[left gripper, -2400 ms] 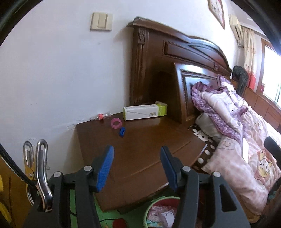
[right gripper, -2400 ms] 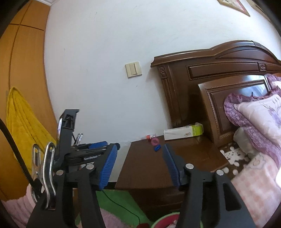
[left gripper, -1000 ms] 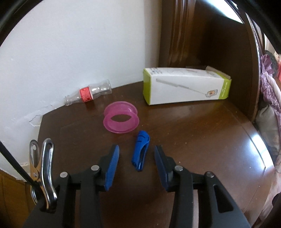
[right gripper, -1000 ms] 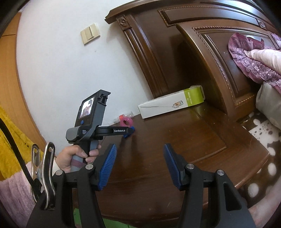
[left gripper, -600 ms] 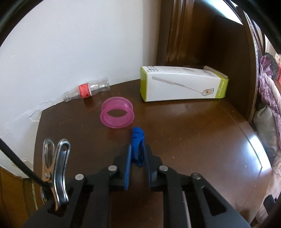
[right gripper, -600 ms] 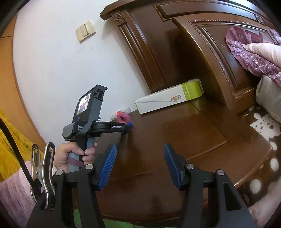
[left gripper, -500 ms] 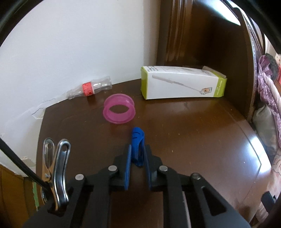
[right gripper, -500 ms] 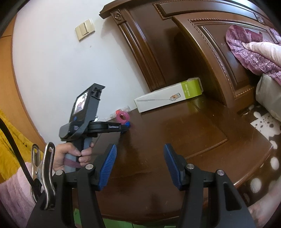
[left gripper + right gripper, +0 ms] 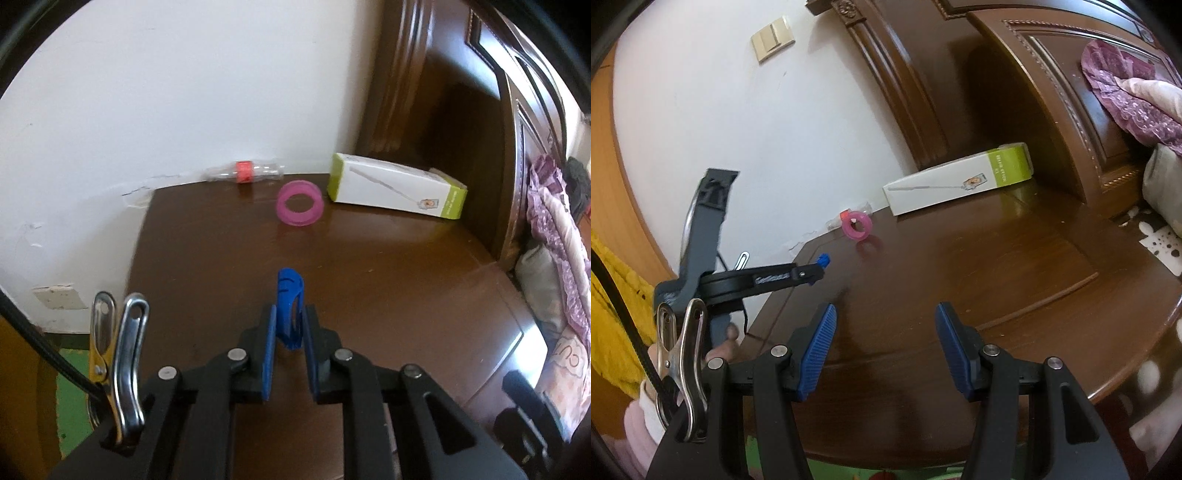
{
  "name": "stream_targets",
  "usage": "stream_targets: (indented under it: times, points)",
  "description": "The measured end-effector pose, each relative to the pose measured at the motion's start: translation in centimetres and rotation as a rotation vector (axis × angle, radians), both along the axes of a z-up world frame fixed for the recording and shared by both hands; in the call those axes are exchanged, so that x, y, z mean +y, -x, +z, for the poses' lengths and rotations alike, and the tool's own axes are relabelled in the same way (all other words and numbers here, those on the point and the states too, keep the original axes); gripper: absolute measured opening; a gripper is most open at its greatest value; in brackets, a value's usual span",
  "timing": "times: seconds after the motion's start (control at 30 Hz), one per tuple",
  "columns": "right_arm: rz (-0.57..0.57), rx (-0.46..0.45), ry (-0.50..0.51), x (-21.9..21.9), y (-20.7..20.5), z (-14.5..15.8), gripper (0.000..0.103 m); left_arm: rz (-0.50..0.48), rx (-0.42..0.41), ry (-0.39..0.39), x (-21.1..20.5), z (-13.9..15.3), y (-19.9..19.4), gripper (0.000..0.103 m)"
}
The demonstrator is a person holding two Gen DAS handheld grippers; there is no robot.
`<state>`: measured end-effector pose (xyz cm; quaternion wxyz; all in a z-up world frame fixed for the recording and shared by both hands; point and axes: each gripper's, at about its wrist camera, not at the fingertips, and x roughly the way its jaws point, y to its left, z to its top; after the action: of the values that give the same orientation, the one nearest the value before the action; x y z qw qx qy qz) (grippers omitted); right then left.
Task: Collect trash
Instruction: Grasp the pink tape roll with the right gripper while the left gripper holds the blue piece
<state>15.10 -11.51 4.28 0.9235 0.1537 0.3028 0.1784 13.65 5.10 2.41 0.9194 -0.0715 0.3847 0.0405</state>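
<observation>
My left gripper [image 9: 290, 325] is shut on a small blue plastic clip [image 9: 290, 301], which hangs above the dark wooden nightstand [image 9: 388, 280]. From the right wrist view the left gripper [image 9: 816, 271] shows at the nightstand's left edge with the blue clip [image 9: 823, 260] sticking out of its tip. A pink plastic ring [image 9: 300, 203] stands on edge near the wall. Behind it lies a clear bottle [image 9: 245, 172] with a red label, and a white-and-green carton [image 9: 397, 192] lies by the headboard. My right gripper [image 9: 884, 332] stands open over the front of the nightstand, holding nothing.
A carved wooden headboard [image 9: 1015, 74] rises behind the nightstand. Purple and pink bedding [image 9: 561, 236] lies at the right. A yellow towel [image 9: 613, 295] hangs at the left, and a green floor mat [image 9: 72, 395] shows below. A hand [image 9: 720, 343] holds the left gripper's handle.
My left gripper closed on the blue clip, lifted it off the nightstand and pulled back toward the near left edge. The right gripper stayed open and dipped slightly.
</observation>
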Motion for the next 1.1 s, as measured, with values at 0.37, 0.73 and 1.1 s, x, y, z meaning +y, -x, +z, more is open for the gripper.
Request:
stream_targets:
  times: [0.37,0.73,1.1]
  points:
    - [0.033,0.036,0.005,3.9,-1.8,3.9,0.057,0.043,0.019,0.157,4.3,-0.1,1.0,0.015]
    - [-0.023,0.070,0.063,8.7,-5.4,5.7,0.057,0.044,-0.013,0.124,5.7,-0.5,2.0,0.015]
    - [-0.020,0.173,0.313,12.7,-12.6,1.4,0.057,0.025,-0.019,0.196,8.5,-0.7,2.5,0.015]
